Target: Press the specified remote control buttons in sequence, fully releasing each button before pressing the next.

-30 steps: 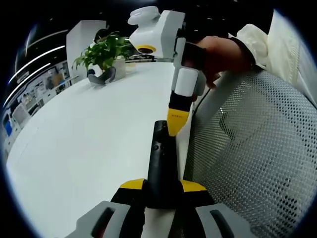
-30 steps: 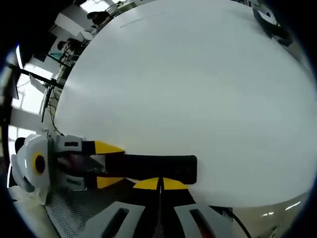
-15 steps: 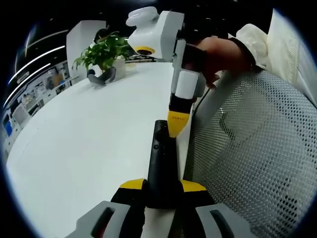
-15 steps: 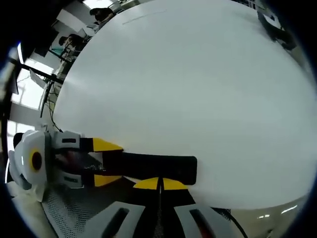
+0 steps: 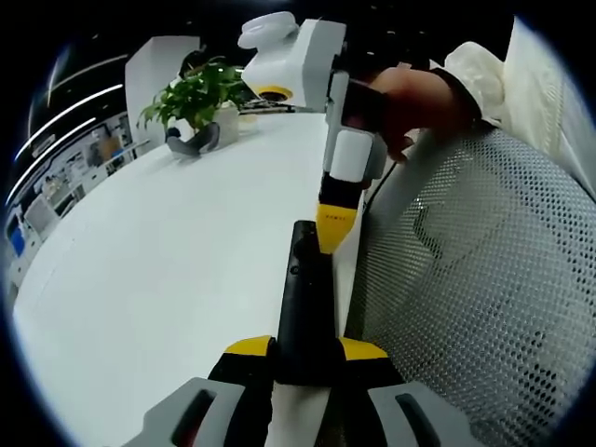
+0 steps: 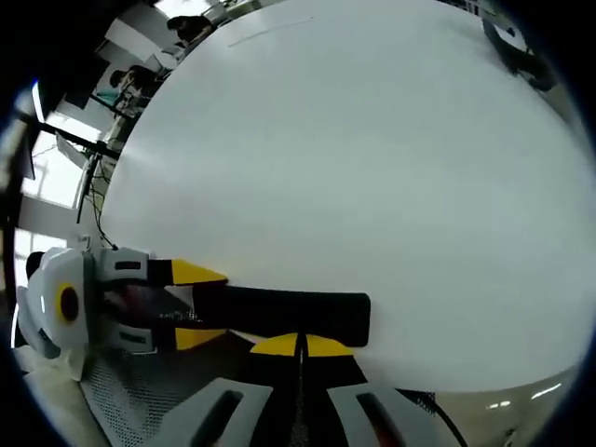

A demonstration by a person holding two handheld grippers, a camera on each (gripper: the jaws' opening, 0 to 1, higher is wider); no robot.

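Observation:
A long black remote control (image 5: 303, 298) points away from me over the near edge of the white table (image 5: 158, 261). My left gripper (image 5: 305, 350) is shut on its near end, yellow pads on both sides. My right gripper (image 5: 333, 233) comes down from the upper right, held by a hand (image 5: 410, 98), its yellow tips shut together and resting on the remote's far end by the buttons. In the right gripper view the remote (image 6: 279, 312) lies crosswise. The right gripper (image 6: 299, 345) touches its edge from below, and the left gripper (image 6: 197, 304) clamps its left end.
A potted plant (image 5: 197, 98) and a dark curved object (image 5: 191, 142) stand at the table's far side. The same kind of dark object (image 6: 512, 47) shows far off in the right gripper view. A white mesh chair (image 5: 475, 279) presses close on the right. A pale sleeve (image 5: 503, 84) is above it.
Almost nothing differs. Both views have shifted by a few pixels, and the right gripper's tips stay on the far end of the remote.

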